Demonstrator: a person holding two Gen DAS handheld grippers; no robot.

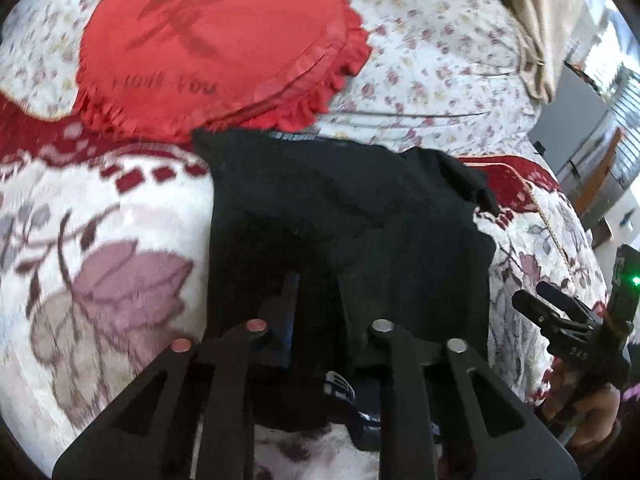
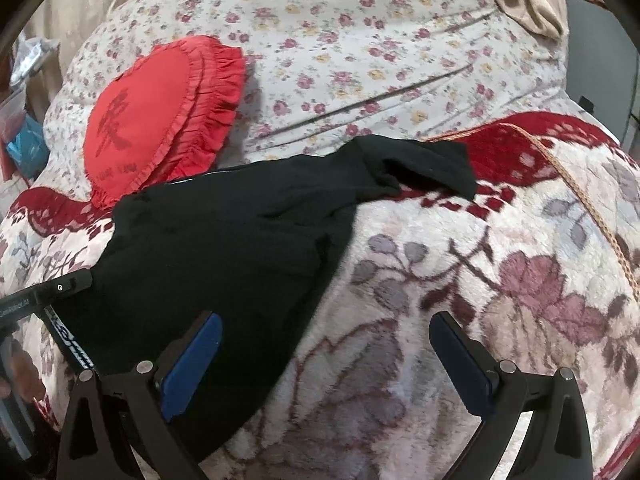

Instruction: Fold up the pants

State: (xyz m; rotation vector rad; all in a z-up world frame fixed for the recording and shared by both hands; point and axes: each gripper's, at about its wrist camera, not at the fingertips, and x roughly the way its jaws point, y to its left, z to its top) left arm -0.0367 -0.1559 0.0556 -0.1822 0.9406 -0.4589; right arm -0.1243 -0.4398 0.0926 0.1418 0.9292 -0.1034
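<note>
On the bed, one pair of black pants [image 2: 224, 248] lies on the floral blanket [image 2: 460, 280], just below one red heart pillow [image 2: 148, 120]. Left tongs [image 1: 318, 292] pressed together, pinching the pants' near edge. Right tongs [image 2: 326, 344] spread wide, holding nothing, straddling the pants' right edge over the blanket.

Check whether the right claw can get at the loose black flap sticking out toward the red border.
Probably yes. The right claw is open and holds nothing, and only bare floral blanket lies between it and the flap of the pants.
</note>
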